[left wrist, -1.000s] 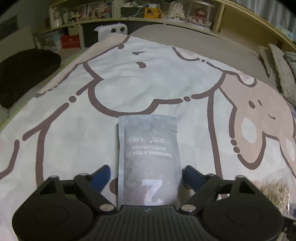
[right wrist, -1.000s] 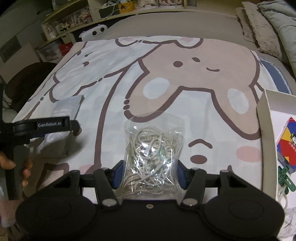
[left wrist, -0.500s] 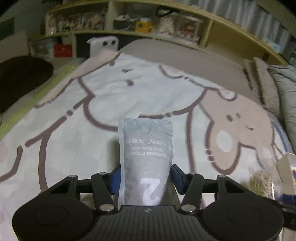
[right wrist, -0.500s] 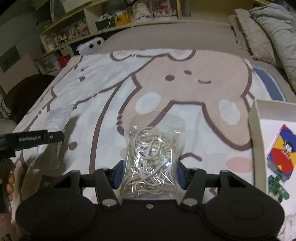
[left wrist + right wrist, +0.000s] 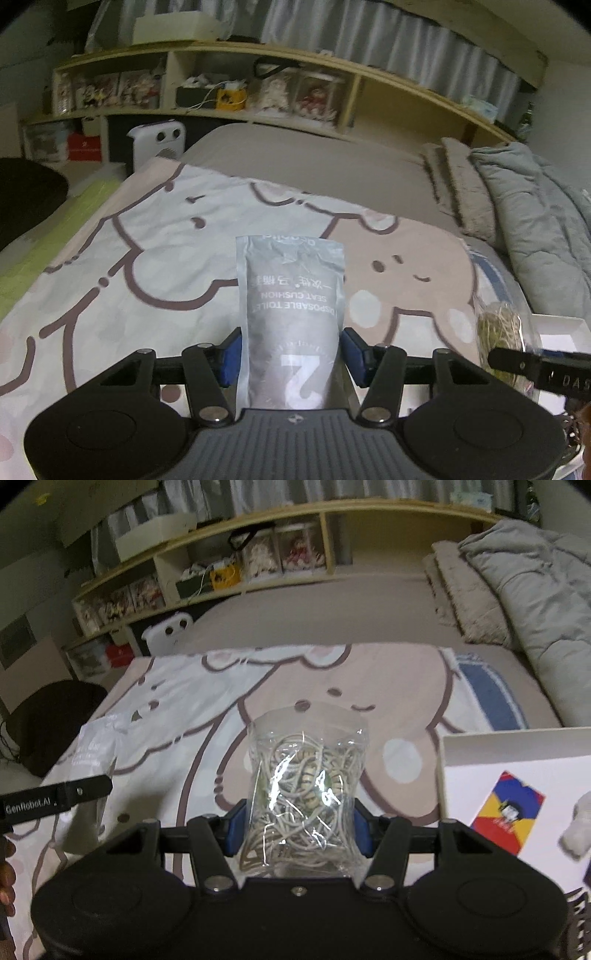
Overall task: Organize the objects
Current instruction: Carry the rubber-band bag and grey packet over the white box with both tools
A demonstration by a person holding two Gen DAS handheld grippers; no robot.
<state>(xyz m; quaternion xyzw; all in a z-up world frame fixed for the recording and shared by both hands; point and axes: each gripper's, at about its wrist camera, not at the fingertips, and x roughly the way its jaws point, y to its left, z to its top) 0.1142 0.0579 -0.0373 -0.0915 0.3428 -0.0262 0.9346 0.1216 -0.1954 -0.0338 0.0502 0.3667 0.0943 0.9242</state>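
A bed with a cartoon blanket [image 5: 155, 266]. Your left tool [image 5: 291, 354] pinches a grey pouch [image 5: 291, 314], your right tool [image 5: 295, 827] a clear bag of rubber bands [image 5: 303, 797]. Both look lifted; next, likely carry each rightward into the white box [image 5: 480, 749]

Both wrist views look forward and down over the same cartoon blanket [image 5: 155, 280] toward the shelves [image 5: 258, 565].

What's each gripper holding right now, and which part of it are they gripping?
The left gripper holds the grey seat-cushion packet by its side edges near the end marked 2. The right gripper holds the clear bag of rubber bands by its sides, low down.
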